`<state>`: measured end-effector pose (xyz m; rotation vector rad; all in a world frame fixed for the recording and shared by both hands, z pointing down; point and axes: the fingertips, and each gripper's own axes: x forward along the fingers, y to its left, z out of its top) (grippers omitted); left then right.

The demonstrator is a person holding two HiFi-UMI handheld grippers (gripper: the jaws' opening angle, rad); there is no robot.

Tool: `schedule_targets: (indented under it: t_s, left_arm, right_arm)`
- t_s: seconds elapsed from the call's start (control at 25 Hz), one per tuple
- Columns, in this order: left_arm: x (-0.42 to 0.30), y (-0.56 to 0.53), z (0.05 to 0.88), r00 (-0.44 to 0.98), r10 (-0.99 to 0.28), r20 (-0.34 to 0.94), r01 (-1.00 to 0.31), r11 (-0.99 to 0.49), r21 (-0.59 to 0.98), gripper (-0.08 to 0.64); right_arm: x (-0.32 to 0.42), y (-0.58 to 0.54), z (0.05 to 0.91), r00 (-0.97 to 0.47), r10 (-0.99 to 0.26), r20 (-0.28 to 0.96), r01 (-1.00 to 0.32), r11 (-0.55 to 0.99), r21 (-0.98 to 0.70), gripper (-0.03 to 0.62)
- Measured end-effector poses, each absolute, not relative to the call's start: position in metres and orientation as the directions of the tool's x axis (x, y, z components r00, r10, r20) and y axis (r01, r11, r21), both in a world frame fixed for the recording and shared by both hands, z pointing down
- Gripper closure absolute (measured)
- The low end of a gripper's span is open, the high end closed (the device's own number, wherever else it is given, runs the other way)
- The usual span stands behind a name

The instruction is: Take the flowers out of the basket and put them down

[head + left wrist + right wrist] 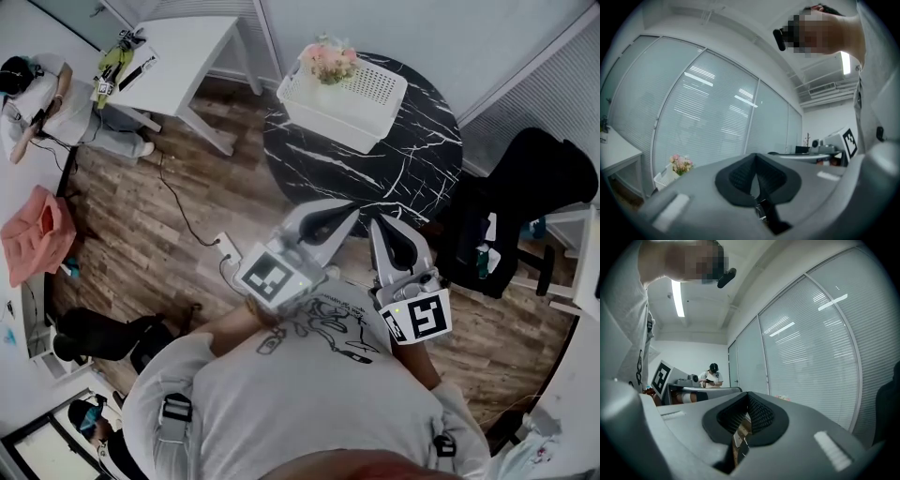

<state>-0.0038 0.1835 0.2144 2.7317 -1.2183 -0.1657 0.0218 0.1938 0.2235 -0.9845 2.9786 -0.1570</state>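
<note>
Pink flowers [328, 62] stand in the far left corner of a white slotted basket [361, 101], which sits on a round black marble table [412, 169]. My left gripper [330, 210] and right gripper [382, 225] are held side by side close to my chest, at the table's near edge and well short of the basket. Both are shut with nothing between the jaws. In the left gripper view the shut left gripper [756, 182] points at window blinds, with the flowers [680, 163] and basket [664, 178] far off at lower left. The right gripper [747, 417] is likewise shut and empty.
A white table [183, 52] stands at the upper left and a black chair [534, 202] at the right of the marble table. A power strip with its cable [225, 248] lies on the wooden floor. People sit at the left edge, near a pink cloth [37, 232].
</note>
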Motion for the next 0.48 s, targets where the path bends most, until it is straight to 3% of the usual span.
schedule_targets:
  t_s: [0.48]
  left_arm:
    - [-0.054, 0.105, 0.211, 0.688, -0.724, -0.041, -0.711, -0.685, 0.161, 0.558]
  right_arm:
    - [-0.030, 0.115, 0.222, -0.783, -0.620, 0.050, -0.622, 0.779, -0.079, 0.588]
